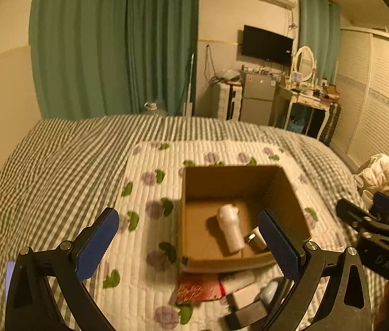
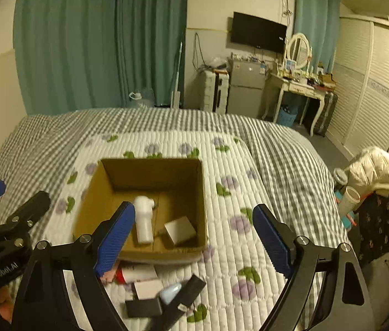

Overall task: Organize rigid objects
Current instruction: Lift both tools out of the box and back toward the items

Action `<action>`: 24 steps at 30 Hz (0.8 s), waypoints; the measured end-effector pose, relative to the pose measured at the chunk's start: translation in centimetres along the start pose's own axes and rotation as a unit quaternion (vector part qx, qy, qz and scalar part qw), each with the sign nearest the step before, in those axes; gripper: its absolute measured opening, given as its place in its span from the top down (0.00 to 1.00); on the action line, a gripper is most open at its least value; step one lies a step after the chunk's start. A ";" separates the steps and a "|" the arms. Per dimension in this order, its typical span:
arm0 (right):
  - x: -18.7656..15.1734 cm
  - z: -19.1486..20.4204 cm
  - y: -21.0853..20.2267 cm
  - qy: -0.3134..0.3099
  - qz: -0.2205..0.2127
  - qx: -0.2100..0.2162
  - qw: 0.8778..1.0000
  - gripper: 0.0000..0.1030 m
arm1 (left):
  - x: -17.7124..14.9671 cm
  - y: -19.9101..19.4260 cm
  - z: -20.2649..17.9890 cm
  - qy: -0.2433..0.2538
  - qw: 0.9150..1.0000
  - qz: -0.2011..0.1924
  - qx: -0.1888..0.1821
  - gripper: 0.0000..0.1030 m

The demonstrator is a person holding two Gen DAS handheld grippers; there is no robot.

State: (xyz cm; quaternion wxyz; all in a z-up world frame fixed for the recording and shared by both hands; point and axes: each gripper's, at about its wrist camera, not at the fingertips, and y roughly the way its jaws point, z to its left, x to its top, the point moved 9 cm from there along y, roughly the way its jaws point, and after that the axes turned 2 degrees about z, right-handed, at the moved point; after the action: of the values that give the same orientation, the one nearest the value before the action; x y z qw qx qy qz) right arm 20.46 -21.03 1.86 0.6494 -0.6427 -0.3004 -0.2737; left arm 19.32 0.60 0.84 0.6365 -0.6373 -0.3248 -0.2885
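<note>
On the bed's floral quilt (image 2: 249, 193), cardboard box (image 2: 150, 171) already holding a white bottle (image 2: 143, 222) and small box (image 2: 180, 230). Loose items (image 2: 150, 289) heaped just below its near wall, under and between both tools. Right hand-held gripper (image 2: 194, 237) nearer, spread wide, empty, tilted down. Left hand-held gripper (image 1: 191, 242) likewise spread, empty.
</note>
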 end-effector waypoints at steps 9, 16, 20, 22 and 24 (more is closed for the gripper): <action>-5.2 -1.4 1.7 0.017 0.034 0.001 0.999 0.15 | -4.4 -0.1 1.7 -0.001 1.000 0.008 0.010 0.00; -10.4 -1.7 3.9 0.029 0.084 -0.002 0.996 0.15 | -9.3 2.1 2.3 -0.027 0.998 0.050 0.004 0.00; -13.0 -1.2 5.3 0.026 0.111 -0.002 0.993 0.15 | -11.3 2.9 1.3 -0.015 0.998 0.063 -0.003 0.00; -14.4 -1.1 6.4 0.025 0.131 -0.001 0.991 0.15 | -12.2 3.5 1.0 -0.009 0.997 0.070 -0.002 0.00; -15.6 -1.2 7.4 0.027 0.148 -0.001 0.989 0.15 | -13.5 4.1 0.8 -0.008 0.997 0.080 -0.007 0.00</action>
State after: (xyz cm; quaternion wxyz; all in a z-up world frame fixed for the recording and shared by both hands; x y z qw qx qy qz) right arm 15.56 -22.55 -14.66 0.6897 -0.6736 -0.1840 -0.1919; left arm 14.12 0.87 -12.27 0.6504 -0.6682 -0.2755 -0.2337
